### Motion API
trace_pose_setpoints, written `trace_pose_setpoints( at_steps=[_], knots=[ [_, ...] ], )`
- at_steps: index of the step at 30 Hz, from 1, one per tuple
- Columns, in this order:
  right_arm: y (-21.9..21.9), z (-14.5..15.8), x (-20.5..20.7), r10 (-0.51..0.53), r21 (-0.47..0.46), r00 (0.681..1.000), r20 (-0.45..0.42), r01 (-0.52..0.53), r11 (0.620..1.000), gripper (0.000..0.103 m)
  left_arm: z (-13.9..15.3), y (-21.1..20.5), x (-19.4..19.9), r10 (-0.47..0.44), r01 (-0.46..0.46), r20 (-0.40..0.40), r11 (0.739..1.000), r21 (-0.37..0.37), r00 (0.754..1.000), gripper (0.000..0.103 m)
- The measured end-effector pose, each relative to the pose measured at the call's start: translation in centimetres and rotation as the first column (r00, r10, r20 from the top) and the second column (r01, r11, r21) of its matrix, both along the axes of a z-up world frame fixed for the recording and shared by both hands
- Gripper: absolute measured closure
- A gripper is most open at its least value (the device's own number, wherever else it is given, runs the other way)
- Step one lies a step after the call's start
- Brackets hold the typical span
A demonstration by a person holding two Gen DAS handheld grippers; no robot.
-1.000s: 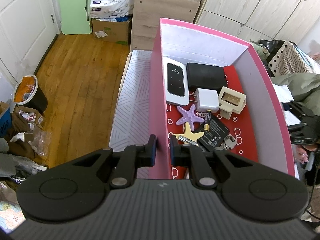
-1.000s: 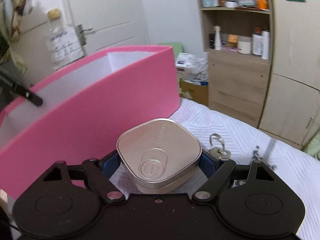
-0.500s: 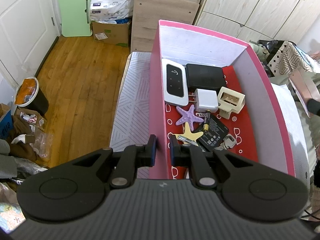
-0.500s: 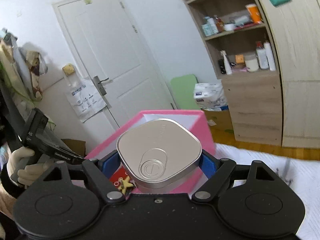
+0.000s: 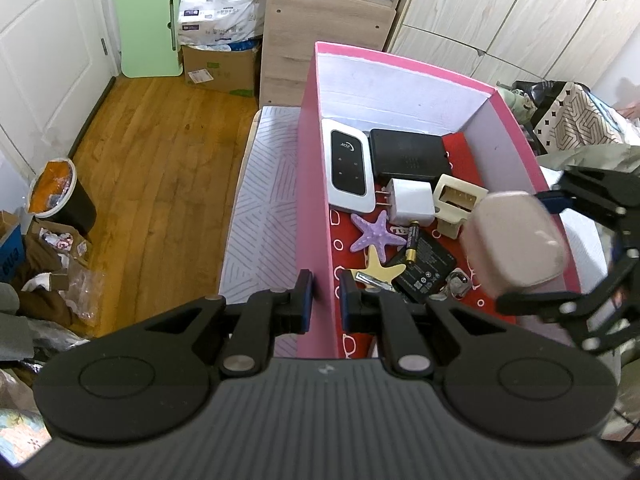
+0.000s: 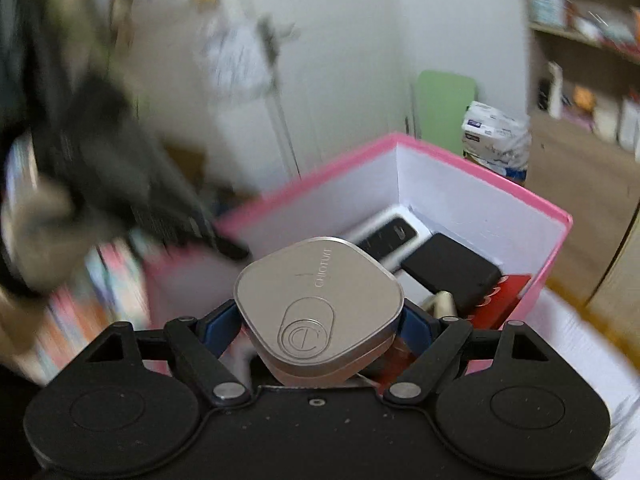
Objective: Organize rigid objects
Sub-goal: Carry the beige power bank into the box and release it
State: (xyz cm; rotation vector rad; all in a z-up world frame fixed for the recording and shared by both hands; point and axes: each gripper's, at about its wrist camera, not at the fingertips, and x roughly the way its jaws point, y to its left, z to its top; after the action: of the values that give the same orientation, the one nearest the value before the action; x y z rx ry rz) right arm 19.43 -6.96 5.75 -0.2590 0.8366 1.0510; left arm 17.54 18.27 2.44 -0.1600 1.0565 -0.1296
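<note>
A pink box [image 5: 316, 168] with white inner walls stands on the bed. My left gripper [image 5: 325, 295] is shut on its near left wall. Inside lie a white device with a black face [image 5: 348, 170], a black case [image 5: 408, 154], a white plug adapter [image 5: 412, 202], a cream plastic part [image 5: 456, 200], a purple starfish [image 5: 372, 232], a yellow starfish [image 5: 378, 270], a black battery pack [image 5: 426, 264] and keys [image 5: 456, 282]. My right gripper [image 6: 320, 320] is shut on a rose-gold square tin [image 6: 320, 308] and holds it over the box's right rim, where the tin [image 5: 516, 240] shows blurred.
A striped white sheet [image 5: 264, 200] covers the bed left of the box. Beyond lie a wooden floor [image 5: 160, 152], a bin [image 5: 60, 196], a cardboard box [image 5: 220, 64] and a wooden cabinet [image 5: 320, 28]. Cloth and bags [image 5: 576, 120] are piled to the right.
My right gripper has lifted the tin from the bed beside the box and swung it up over the box's right rim. The left gripper has kept its hold on the wall.
</note>
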Motion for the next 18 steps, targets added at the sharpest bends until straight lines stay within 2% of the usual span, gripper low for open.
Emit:
trace_pose_setpoints(
  at_steps=[4, 6, 10, 16, 18],
  knots=[
    [1.6, -1.5, 0.5, 0.121, -0.166, 0.993, -0.007, -0.12, 0.979, 0.016, -0.1, 0.2, 0.0, 0.002, -0.002, 0.001, 1.0, -0.017, 1.0, 0.091],
    [2.4, -1.7, 0.0, 0.171, -0.245, 0.984, 0.05, -0.154, 0.957, 0.016, -0.1, 0.3, 0.0, -0.003, 0.003, 0.0, 1.0, -0.019, 1.0, 0.091],
    [3.3, -1.9, 0.5, 0.193, -0.263, 0.981, -0.005, -0.187, 0.947, 0.016, 0.0, 0.1, 0.0, -0.008, 0.008, 0.001, 1.0, -0.009, 1.0, 0.091],
    [4.5, -2.9, 0.6, 0.223, -0.34, 0.975, -0.006, -0.212, 0.916, 0.016, 0.0, 0.3, 0.0, -0.002, 0.002, 0.005, 1.0, -0.026, 1.0, 0.091],
    [4.3, -2.9, 0.7, 0.21, -0.344, 0.978, -0.002, -0.197, 0.918, 0.016, 0.0, 0.6, 0.0, -0.005, 0.005, 0.0, 0.999, -0.034, 1.0, 0.091]
  ],
)
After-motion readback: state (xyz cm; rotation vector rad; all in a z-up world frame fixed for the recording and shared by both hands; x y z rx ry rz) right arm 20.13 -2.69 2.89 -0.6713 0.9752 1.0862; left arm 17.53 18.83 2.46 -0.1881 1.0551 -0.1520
